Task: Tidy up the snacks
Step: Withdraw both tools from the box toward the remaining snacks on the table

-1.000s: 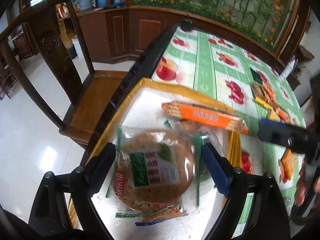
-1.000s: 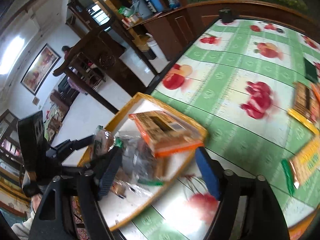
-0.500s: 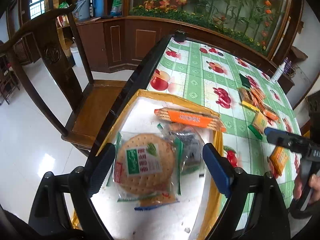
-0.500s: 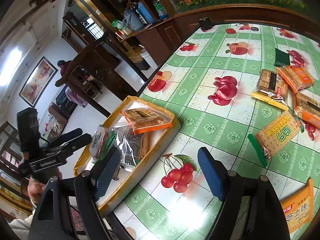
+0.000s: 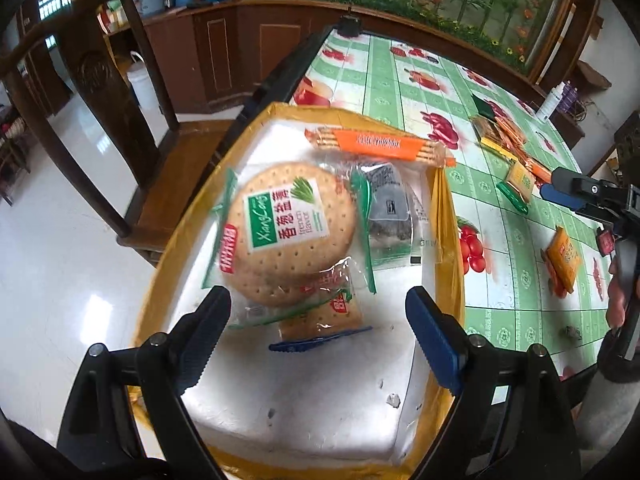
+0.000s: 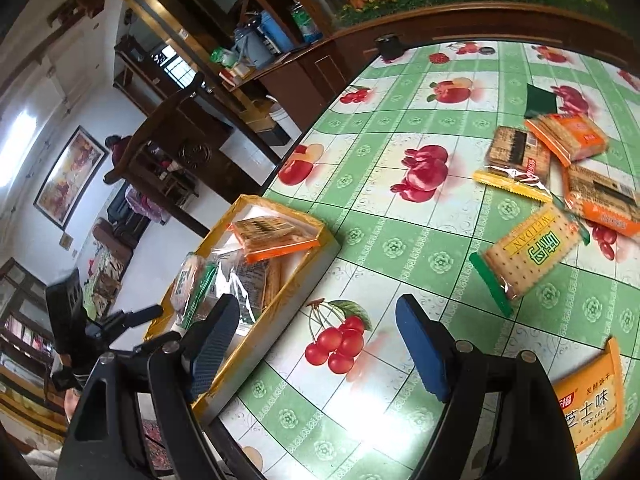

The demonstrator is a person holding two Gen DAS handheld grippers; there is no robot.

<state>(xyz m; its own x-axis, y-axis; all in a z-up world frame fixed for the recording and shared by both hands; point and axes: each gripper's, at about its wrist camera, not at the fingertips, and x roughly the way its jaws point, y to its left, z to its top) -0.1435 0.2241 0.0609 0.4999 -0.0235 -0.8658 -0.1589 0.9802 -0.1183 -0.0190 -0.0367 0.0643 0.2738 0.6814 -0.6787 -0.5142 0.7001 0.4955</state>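
Note:
A yellow-rimmed box [image 5: 445, 200] with a white floor holds a round cracker pack with a green label [image 5: 292, 224], a long orange pack [image 5: 380, 144], a clear grey pack [image 5: 390, 208] and a small pack under the round one. My left gripper [image 5: 318, 320] is open above the box's near end, with no pad touching a pack. My right gripper [image 6: 316, 320] is open over the cherry print on the table, beside the box [image 6: 296, 280]. Loose snacks lie to its right: a green-edged cracker pack [image 6: 528, 256], orange packs [image 6: 568, 136] and a cheese pack [image 6: 592, 404].
The green fruit-print tablecloth [image 6: 400, 200] covers the table. A dark wooden chair [image 5: 112, 92] stands left of the box, past the table edge. A dark green packet [image 6: 540, 100] lies at the far side. A person's hand holds the right gripper [image 5: 580, 192] at the right edge.
My left gripper has drawn back from the round cracker pack, which lies in the box. My right gripper has swung away from the box, out over the table toward the loose snacks.

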